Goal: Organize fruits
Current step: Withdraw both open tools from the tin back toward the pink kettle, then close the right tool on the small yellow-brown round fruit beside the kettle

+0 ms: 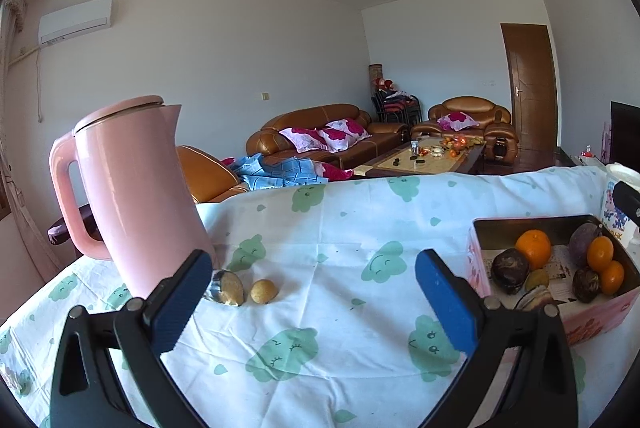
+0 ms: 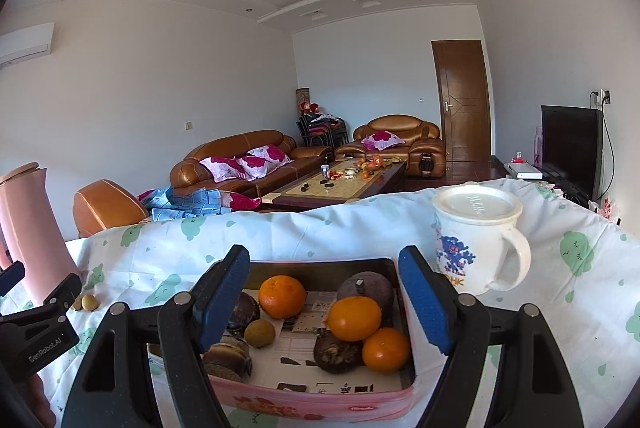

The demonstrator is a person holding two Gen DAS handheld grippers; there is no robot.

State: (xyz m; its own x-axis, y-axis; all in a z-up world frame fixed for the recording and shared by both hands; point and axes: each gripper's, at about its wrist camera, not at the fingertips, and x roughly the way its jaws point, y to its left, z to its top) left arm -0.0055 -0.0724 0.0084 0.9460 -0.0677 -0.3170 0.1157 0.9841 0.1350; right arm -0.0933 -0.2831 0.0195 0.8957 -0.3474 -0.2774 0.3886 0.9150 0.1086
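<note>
A pink tin box [image 2: 316, 400] [image 1: 592, 316] on the table holds oranges [image 2: 281, 296] [image 1: 533, 248], dark purple passion fruits [image 2: 366, 286] [image 1: 510, 270] and a small tan longan [image 2: 259, 333]. Two small tan longans [image 1: 263, 291] [image 2: 89, 302] lie loose on the cloth at the foot of the pink kettle. My left gripper [image 1: 314, 302] is open and empty, low over the cloth between the longans and the box. My right gripper [image 2: 322, 298] is open and empty, just above the box.
A pink kettle [image 1: 132, 187] [image 2: 28, 228] stands at the table's left. A white lidded mug [image 2: 478, 236] [image 1: 618, 203] stands right of the box. The table wears a white cloth with green clouds [image 1: 320, 228]. Sofas and a coffee table lie beyond the far edge.
</note>
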